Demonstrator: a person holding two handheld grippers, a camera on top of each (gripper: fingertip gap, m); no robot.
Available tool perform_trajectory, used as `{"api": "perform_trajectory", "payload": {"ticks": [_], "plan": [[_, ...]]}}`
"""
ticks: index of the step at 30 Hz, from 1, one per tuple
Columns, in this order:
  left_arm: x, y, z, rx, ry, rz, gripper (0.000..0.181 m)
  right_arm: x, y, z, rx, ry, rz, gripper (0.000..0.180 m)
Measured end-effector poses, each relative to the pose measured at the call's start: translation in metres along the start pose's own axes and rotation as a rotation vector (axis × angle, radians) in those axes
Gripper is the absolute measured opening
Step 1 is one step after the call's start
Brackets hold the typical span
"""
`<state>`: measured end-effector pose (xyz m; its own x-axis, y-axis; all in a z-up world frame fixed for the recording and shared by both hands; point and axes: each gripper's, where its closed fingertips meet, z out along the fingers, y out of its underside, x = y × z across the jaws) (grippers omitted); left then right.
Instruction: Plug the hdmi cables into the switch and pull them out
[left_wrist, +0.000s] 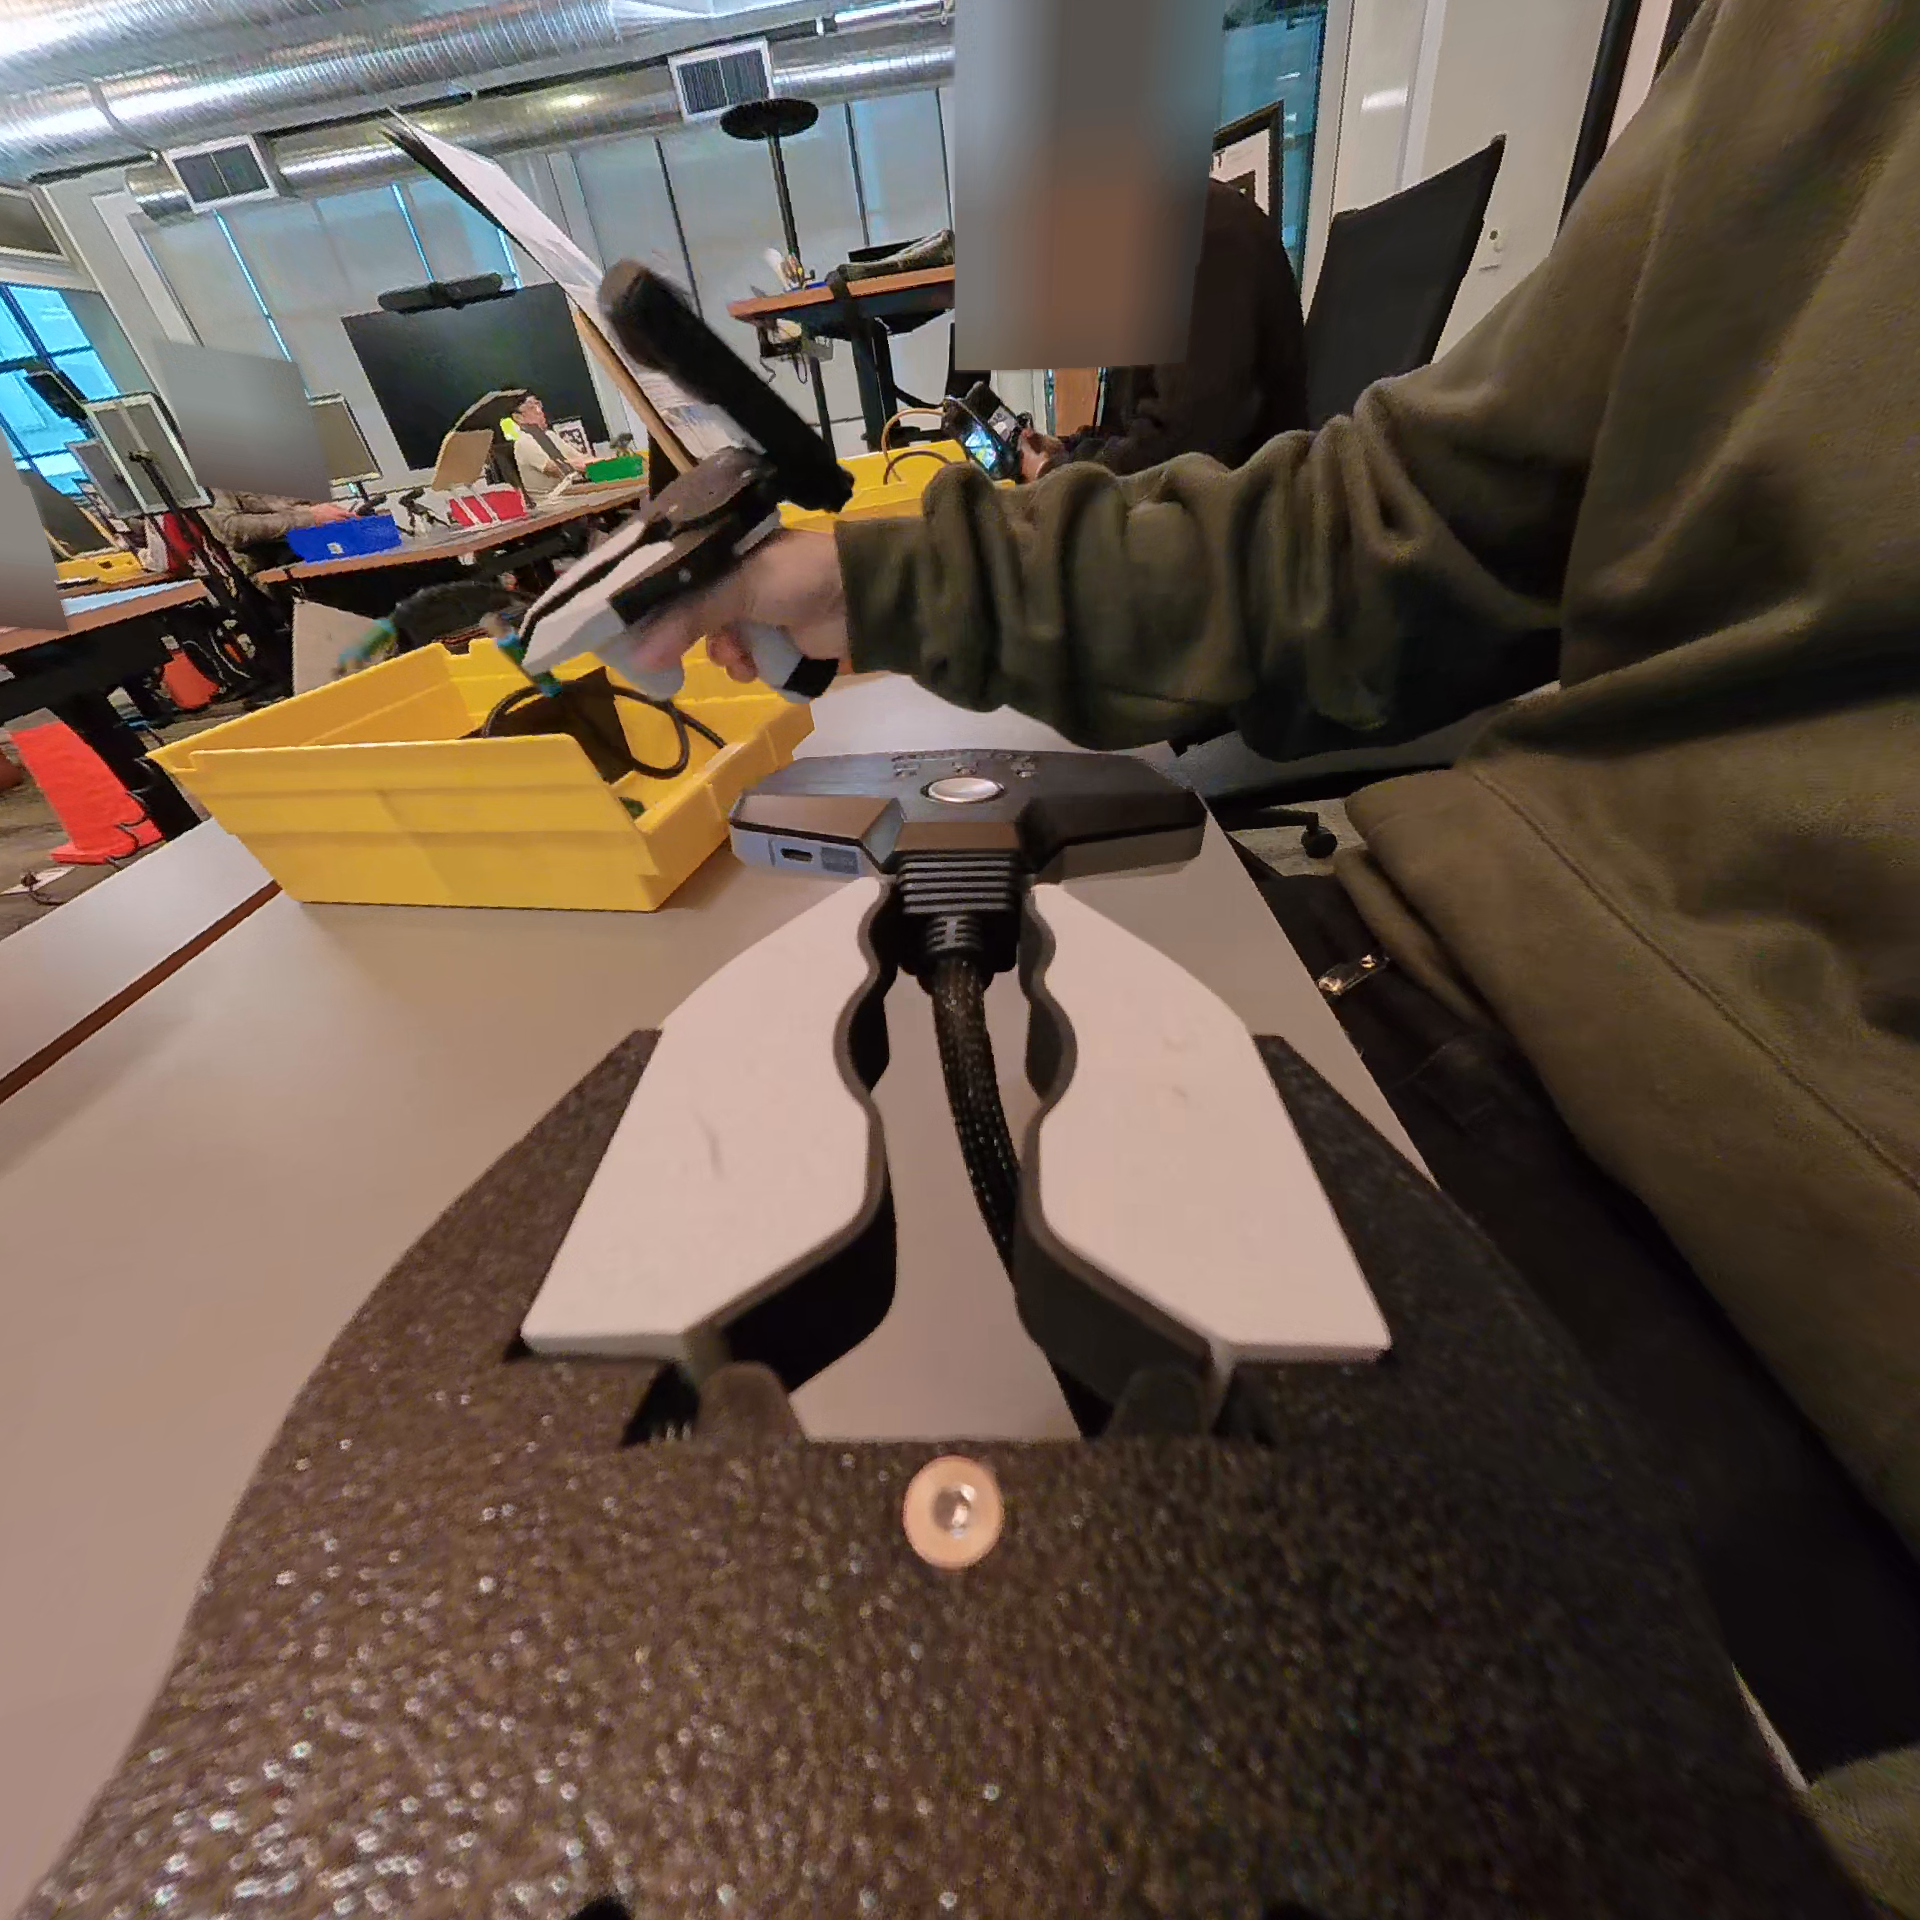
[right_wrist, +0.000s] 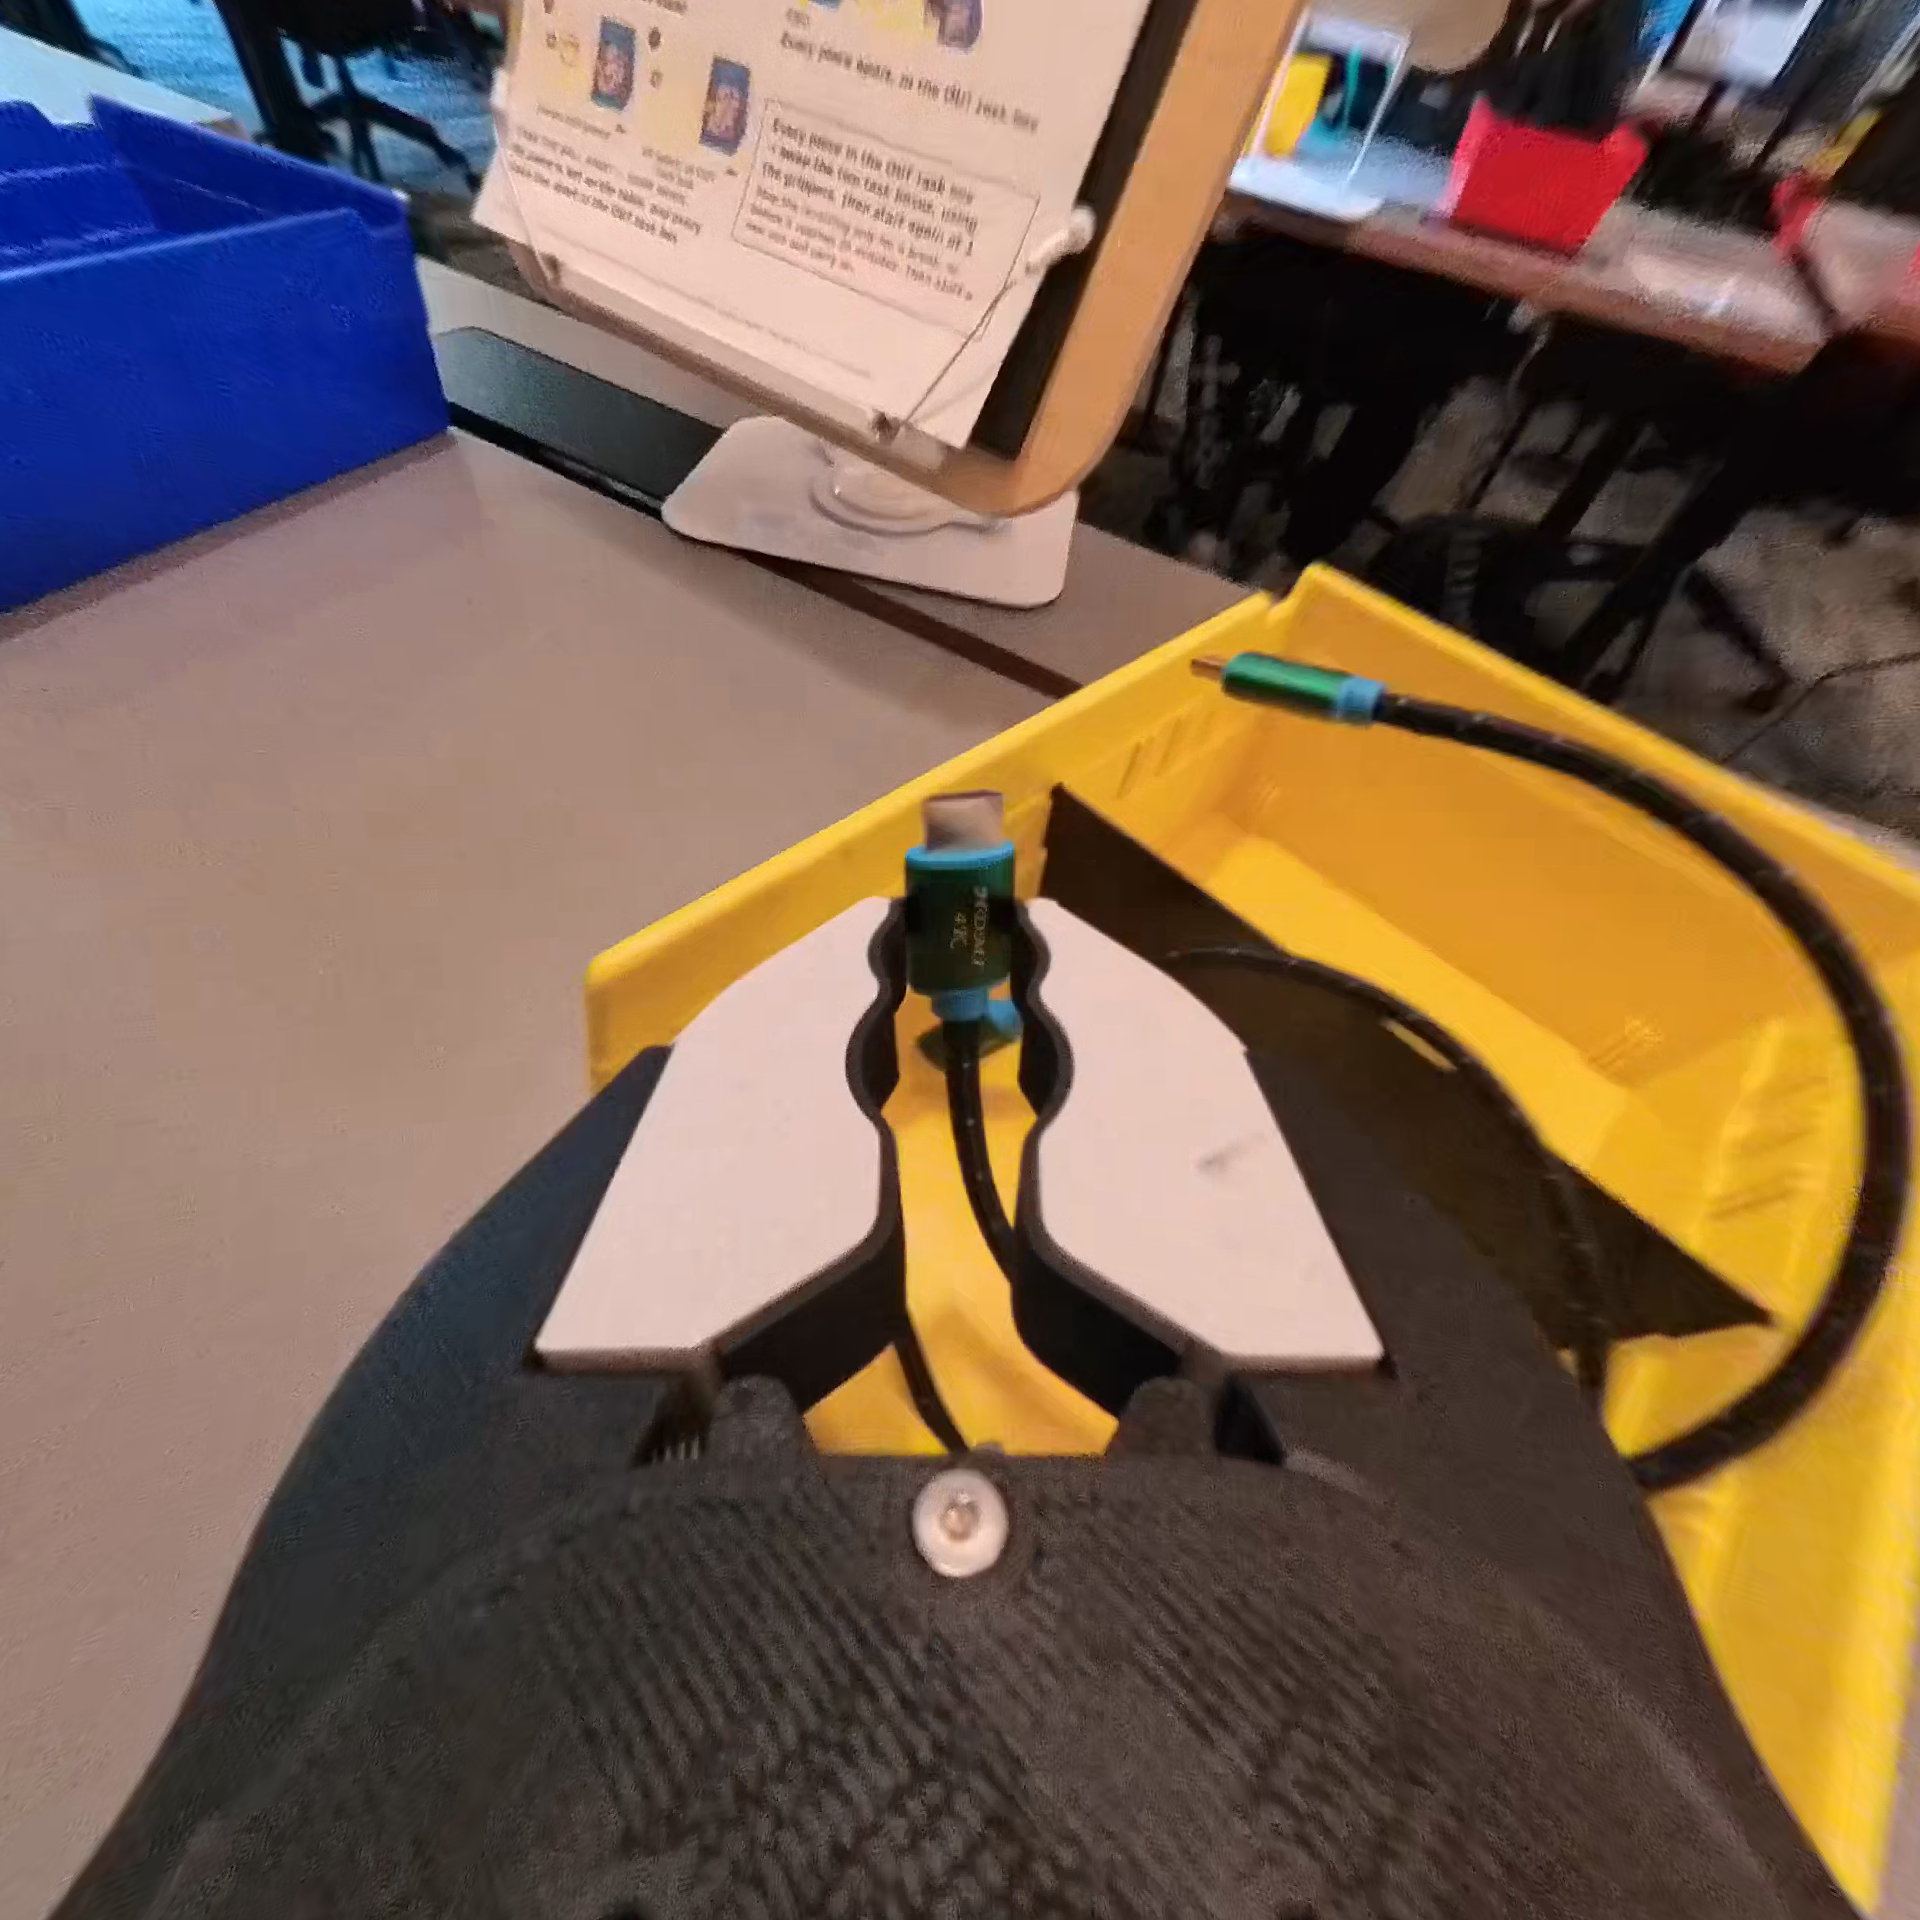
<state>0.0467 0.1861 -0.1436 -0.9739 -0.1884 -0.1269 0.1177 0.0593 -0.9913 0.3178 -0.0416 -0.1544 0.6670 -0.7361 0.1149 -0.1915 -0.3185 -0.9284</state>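
Note:
A black and grey HDMI switch (left_wrist: 966, 805) with a round silver button lies on the grey table. My left gripper (left_wrist: 956, 940) is shut on the black ribbed collar of its braided cable (left_wrist: 977, 1081), right at the switch. My right gripper (right_wrist: 956, 935) is shut on a green HDMI plug (right_wrist: 956, 920) with a blue collar, its metal tip pointing forward, above the yellow bin (right_wrist: 1455, 935). The same cable's other green plug (right_wrist: 1288, 686) sticks out over the bin's far rim. In the left wrist view the right gripper (left_wrist: 540, 655) hovers over the yellow bin (left_wrist: 436, 821).
A blue bin (right_wrist: 177, 312) stands at the left. A wooden-framed stand with a printed sheet (right_wrist: 831, 208) stands behind the bin. A black divider (right_wrist: 1351, 1091) lies in the yellow bin. A person's olive sleeve (left_wrist: 1195, 582) crosses above the switch. Other desks and people are behind.

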Motion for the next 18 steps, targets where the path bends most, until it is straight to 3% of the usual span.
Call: {"api": "perform_trajectory", "payload": {"ticks": [3, 6, 9, 14, 18], "plan": [[0.000, 0.001, 0.001, -0.002, 0.005, -0.001, 0.021, -0.010, 0.010, 0.016, -0.060, -0.051, 0.134, 0.017], [0.000, 0.001, 0.000, 0.006, 0.007, -0.003, 0.021, -0.026, 0.041, 0.026, -0.246, -0.159, 0.157, 0.018], [-0.001, 0.001, -0.001, 0.012, 0.005, -0.005, 0.021, -0.017, 0.048, 0.026, -0.235, -0.114, 0.100, 0.013], [-0.002, 0.000, -0.002, 0.020, 0.001, -0.005, 0.021, -0.011, 0.037, 0.004, -0.231, -0.063, -0.006, 0.024], [-0.001, 0.000, -0.001, 0.014, 0.004, -0.007, 0.021, 0.026, 0.033, -0.017, -0.254, 0.144, -0.146, 0.028]]}}
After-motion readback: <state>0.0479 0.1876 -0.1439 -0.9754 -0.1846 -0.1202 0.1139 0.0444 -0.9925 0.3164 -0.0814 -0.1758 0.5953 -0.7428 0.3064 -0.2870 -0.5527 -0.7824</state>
